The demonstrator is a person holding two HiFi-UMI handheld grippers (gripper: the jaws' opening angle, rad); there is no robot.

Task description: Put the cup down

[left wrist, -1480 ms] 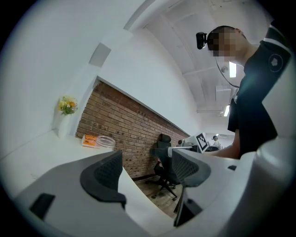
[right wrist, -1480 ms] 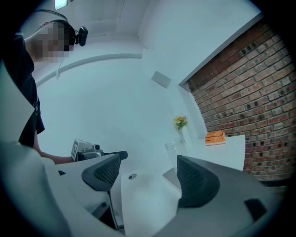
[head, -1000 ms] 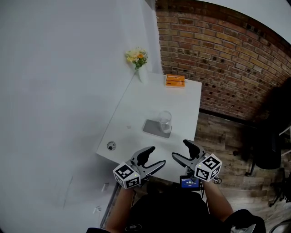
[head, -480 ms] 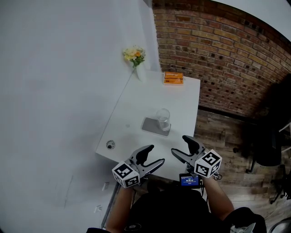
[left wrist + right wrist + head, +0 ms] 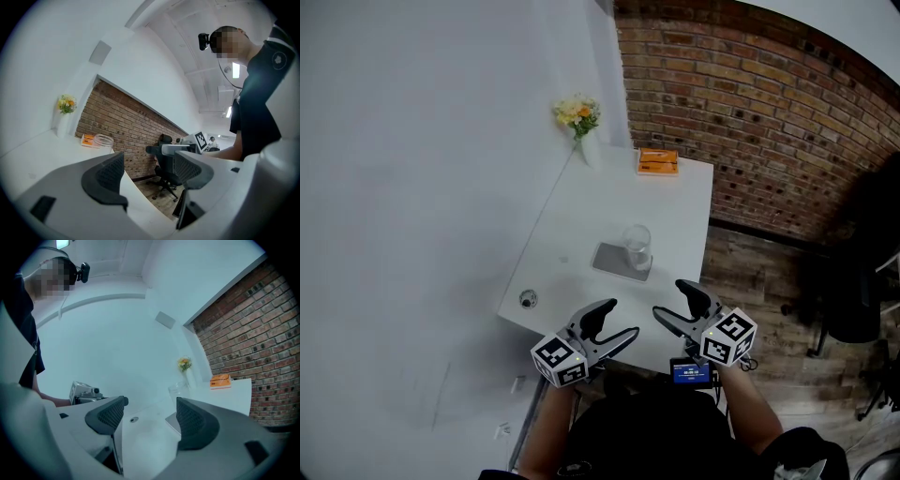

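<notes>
A clear glass cup (image 5: 637, 246) stands upright on a grey coaster-like mat (image 5: 621, 261) near the middle of the white table (image 5: 581, 216). It shows small in the left gripper view (image 5: 103, 142) and faintly in the right gripper view (image 5: 176, 389). My left gripper (image 5: 611, 325) is open and empty at the table's near edge. My right gripper (image 5: 675, 305) is open and empty beside it. Both are well short of the cup and point at each other.
A vase of yellow flowers (image 5: 579, 118) stands at the table's far left corner and an orange box (image 5: 658, 162) at the far edge. A small round metal thing (image 5: 527, 299) lies near the front left corner. A brick wall (image 5: 769, 122) and a black office chair (image 5: 853, 281) are to the right.
The view shifted slightly between one second ago and half a second ago; since then nothing has moved. Both grippers stay open at the near edge.
</notes>
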